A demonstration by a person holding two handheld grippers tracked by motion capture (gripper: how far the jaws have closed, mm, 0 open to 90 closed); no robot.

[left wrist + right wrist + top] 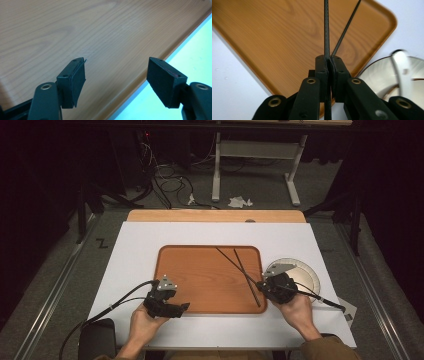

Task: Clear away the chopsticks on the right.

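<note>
Two thin black chopsticks lie crossed over the right half of a wooden tray (200, 270). My right gripper (259, 285) (329, 59) is at the tray's right front edge, shut on one chopstick (235, 266) (326, 27), which runs straight out from between its pads toward the tray's far side. The second chopstick (246, 276) (347, 27) slants past the gripper's tip, free of the jaws. My left gripper (181, 308) (116, 72) hovers over the tray's front edge on the left, open, with nothing between its pads.
The tray sits on a white mat (135, 250) covering the table. A round pale plate (305, 272) (379, 75) lies on the mat just right of the tray, partly under my right hand. Beyond the table are a floor with cables and a desk frame (217, 165).
</note>
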